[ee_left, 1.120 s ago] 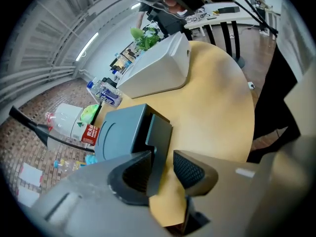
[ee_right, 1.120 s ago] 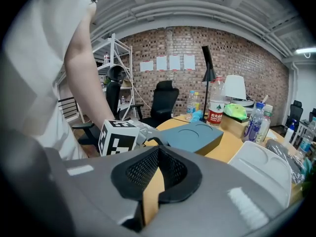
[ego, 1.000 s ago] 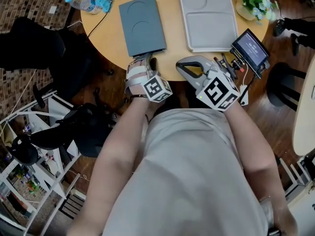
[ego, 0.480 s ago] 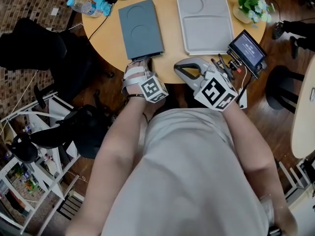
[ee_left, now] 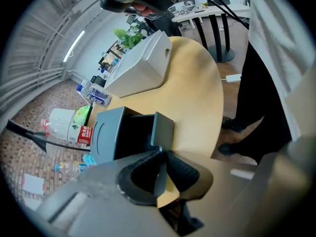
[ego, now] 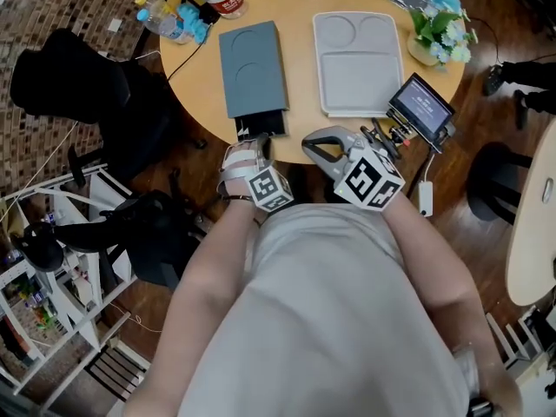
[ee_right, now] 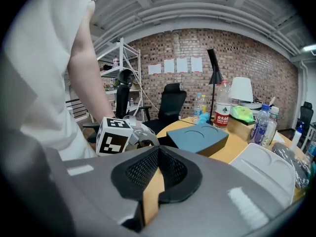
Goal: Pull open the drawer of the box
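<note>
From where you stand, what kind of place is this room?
Probably an office or lab workspace: it has a brick wall, a black office chair, white metal shelving and a round wooden table.

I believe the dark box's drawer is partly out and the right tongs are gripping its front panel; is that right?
No: the left tongs hold it, jaws closing with the front panel between them, as the left gripper view shows; the right tongs are empty. The dark box's drawer is partly out.

Left gripper [ego: 258, 143] reaching forward, jaws closing on drawer front [ee_left: 163, 128]; right gripper [ego: 311, 143] hovering just beside, jaws meeting tip to tip.
</note>
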Action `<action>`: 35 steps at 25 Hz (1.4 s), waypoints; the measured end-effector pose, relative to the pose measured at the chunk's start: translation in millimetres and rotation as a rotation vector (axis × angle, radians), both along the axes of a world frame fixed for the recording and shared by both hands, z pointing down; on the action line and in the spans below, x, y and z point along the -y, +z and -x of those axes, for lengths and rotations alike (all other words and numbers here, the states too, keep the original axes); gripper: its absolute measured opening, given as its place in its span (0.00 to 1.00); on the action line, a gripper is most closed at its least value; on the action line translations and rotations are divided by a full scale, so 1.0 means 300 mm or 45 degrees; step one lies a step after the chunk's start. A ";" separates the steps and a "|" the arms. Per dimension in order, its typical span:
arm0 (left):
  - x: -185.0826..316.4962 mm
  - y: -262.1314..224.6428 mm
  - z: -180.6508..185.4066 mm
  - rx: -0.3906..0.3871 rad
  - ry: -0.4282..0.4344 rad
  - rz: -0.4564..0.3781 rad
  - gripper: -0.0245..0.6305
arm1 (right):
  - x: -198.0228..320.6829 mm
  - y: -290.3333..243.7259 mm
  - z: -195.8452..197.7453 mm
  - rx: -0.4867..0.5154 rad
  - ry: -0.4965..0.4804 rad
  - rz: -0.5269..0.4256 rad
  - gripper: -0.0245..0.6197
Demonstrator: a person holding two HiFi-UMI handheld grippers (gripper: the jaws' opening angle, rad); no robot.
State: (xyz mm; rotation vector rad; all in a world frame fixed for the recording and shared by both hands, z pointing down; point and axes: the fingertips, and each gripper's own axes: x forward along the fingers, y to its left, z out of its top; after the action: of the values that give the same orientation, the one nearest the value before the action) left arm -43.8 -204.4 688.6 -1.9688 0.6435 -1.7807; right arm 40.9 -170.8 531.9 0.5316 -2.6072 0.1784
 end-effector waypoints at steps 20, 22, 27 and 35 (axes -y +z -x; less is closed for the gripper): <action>-0.227 0.004 -0.006 -0.088 -0.005 0.142 0.11 | -0.086 -0.003 0.028 -0.004 -0.149 -0.058 0.04; -0.250 0.003 0.001 -0.094 0.005 0.142 0.11 | -0.103 -0.010 0.042 -0.013 -0.145 -0.071 0.04; -0.358 0.035 0.021 -0.125 -0.003 0.216 0.10 | -0.174 -0.014 0.064 -0.029 -0.086 -0.065 0.04; -0.434 0.053 0.048 -0.160 -0.024 0.242 0.11 | -0.285 -0.008 0.099 -0.054 -0.046 -0.062 0.04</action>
State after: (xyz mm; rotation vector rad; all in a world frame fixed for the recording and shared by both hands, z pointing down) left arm -58.1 -74.3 704.5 -2.2217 0.5515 -1.7983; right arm 11.4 -85.3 529.5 0.4991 -2.5833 0.0915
